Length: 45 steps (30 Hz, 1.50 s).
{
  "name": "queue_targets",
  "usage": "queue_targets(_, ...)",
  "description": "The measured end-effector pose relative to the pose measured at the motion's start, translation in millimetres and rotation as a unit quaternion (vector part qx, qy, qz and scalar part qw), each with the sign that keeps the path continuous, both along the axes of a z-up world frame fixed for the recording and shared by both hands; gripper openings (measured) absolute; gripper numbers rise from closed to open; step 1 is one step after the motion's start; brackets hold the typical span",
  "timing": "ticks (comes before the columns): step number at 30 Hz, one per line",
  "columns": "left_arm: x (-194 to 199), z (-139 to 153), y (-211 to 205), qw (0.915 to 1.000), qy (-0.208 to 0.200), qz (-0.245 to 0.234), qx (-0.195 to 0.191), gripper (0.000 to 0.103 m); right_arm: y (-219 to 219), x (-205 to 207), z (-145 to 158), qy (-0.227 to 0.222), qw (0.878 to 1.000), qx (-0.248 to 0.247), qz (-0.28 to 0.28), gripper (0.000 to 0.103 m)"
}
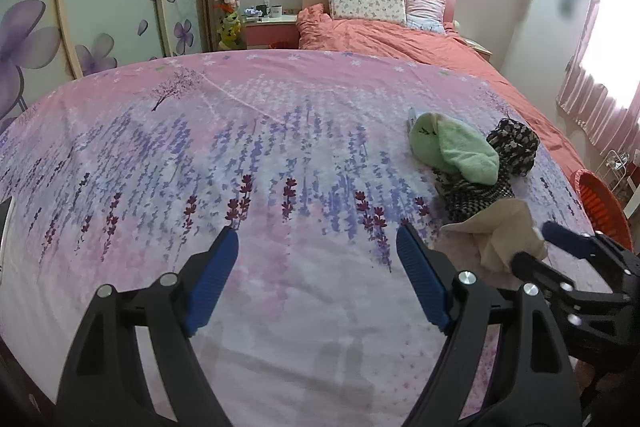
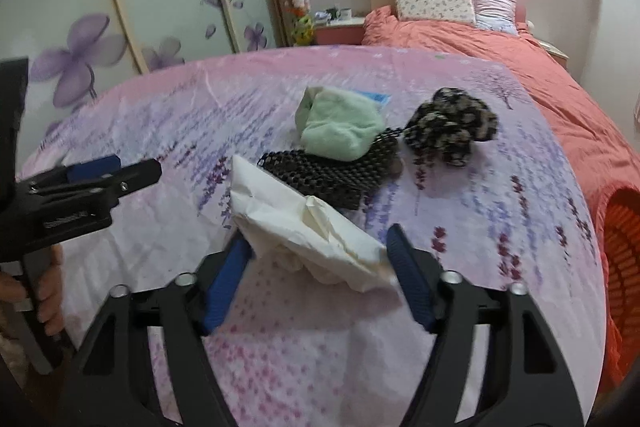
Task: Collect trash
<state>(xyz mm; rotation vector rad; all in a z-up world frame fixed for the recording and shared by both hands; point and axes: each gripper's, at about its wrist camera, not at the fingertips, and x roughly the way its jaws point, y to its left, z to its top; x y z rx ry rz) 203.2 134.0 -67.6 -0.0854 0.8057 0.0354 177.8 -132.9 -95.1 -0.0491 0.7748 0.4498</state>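
Right claw (image 2: 318, 259) clamped on crumpled paper (image 2: 308, 227), lifted off the bedspread (image 2: 320, 347) for disposal; orange basket (image 2: 624, 251) lies to its right. Left claw (image 1: 316, 259) apart, empty, free for more.

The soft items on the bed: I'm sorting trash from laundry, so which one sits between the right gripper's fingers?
The crumpled cream paper, nearest the camera, between the right gripper fingers. The green towel, black mesh and floral cloth lie farther back.
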Motion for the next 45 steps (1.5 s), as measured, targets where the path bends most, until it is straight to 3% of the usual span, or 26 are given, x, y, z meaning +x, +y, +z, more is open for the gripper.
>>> queue_targets(4, 3.8, -3.6, -8.7, 0.9999, 0.001, -0.011, -0.005, 0.080, 1.9, -6.9, 6.4, -0.016, 1.000, -0.001, 0.019, 0.028)
queue_targets(7, 8.7, -4.7, -19.0, 0.9997, 0.000, -0.023, -0.011, 0.080, -6.4, -17.3, 15.2, -0.024, 0.999, -0.004, 0.020, 0.018)
queue_targets(13, 19.8, -5.9, -47.7, 0.9984, -0.001, -0.049, -0.027, 0.080, -39.1, -22.5, 22.2, -0.033, 0.999, 0.006, -0.020, 0.016)
queue_targets(21, 37.0, -2.8, -93.0, 0.9961, -0.013, -0.086, -0.011, 0.080, -87.2, 5.7, 21.1, -0.042, 0.984, -0.005, -0.171, 0.016)
queue_targets(24, 50.3, 0.8, -102.2, 0.9963, -0.014, -0.085, 0.001, 0.080, -89.7, 17.8, 11.0, -0.026, 0.983, -0.006, -0.184, 0.016)
queue_targets(30, 106.8, 0.7, -107.1, 0.9965, 0.031, -0.063, -0.046, 0.079, -91.0, 18.6, 2.2, -0.024, 0.984, 0.001, -0.176, 0.016)
queue_targets(32, 120.9, -5.8, -114.0, 0.9958, 0.052, -0.065, -0.039, 0.069, -91.7, 18.6, 0.7, -0.024, 0.985, 0.006, -0.174, 0.017)
queue_targets(34, 131.4, -15.0, -119.8, 0.9943, 0.074, -0.070, -0.030, 0.048, -90.3, 17.5, -0.1, -0.026, 0.985, 0.004, -0.169, 0.017)
queue_targets(35, 133.3, -18.3, -120.3, 0.9936, 0.080, -0.072, -0.037, 0.028, -89.3, 16.5, 0.0, -0.028, 0.986, 0.000, -0.167, 0.017)
queue_targets(38, 126.4, -15.5, -112.7, 0.9939, 0.064, -0.071, -0.055, 0.010, -89.5, 16.2, 0.3, -0.029, 0.986, -0.002, -0.163, 0.017)
queue_targets(45, 92.0, 2.0, -61.7, 0.9967, 0.037, -0.065, -0.033, 0.009, -95.9, 14.9, 4.1, -0.024, 0.985, 0.018, -0.172, 0.017)
